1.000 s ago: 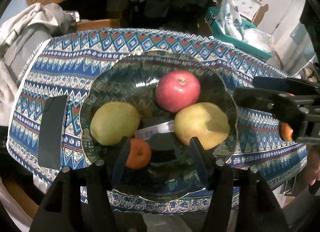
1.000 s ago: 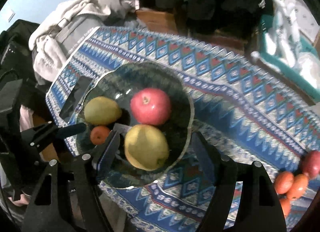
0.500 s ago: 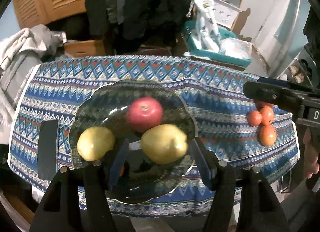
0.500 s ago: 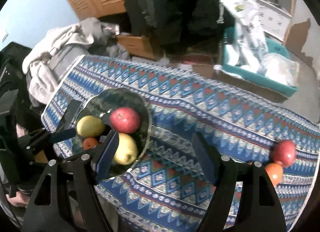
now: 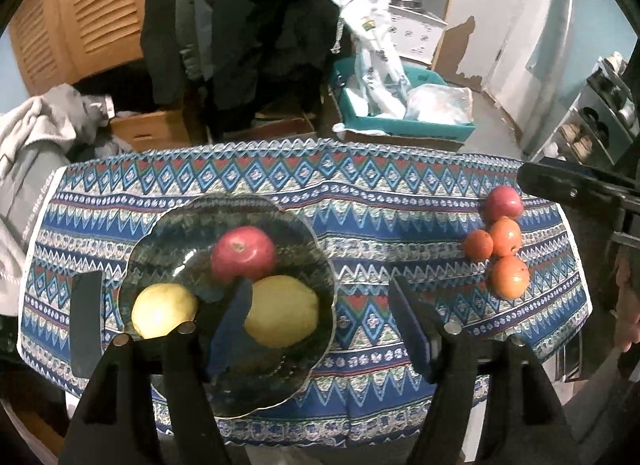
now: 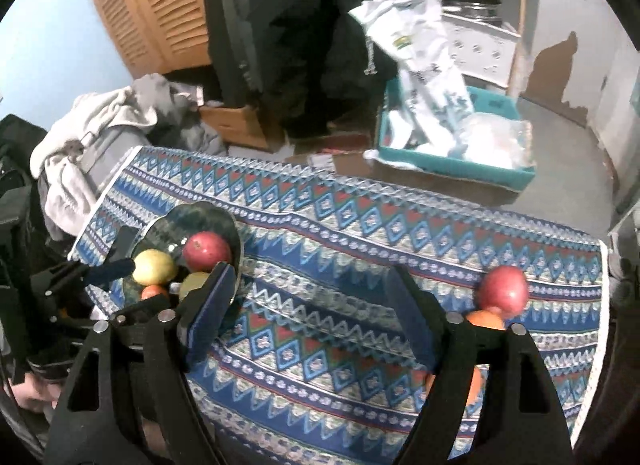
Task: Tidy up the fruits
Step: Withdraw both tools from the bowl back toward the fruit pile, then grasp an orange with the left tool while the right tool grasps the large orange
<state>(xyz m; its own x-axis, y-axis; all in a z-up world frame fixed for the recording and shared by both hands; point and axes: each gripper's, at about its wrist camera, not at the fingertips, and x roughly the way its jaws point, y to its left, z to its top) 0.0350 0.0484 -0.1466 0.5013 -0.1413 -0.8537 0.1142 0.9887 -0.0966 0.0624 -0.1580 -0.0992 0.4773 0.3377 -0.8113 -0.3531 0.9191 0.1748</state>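
Both your grippers wide open, holding nothing.
Left gripper [image 5: 320,317] above glass bowl [image 5: 168,237]; right gripper [image 6: 308,313] above patterned cloth [image 6: 340,233].

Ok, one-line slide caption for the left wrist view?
Open left gripper over glass bowl of apple and two pears; loose fruit cluster waits right.

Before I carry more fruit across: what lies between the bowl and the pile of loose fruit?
Nothing but bare patterned tablecloth between the bowl and the loose fruit; the left wrist view shows it best.

Both wrist views above the tablecloth [image 5: 400,201]
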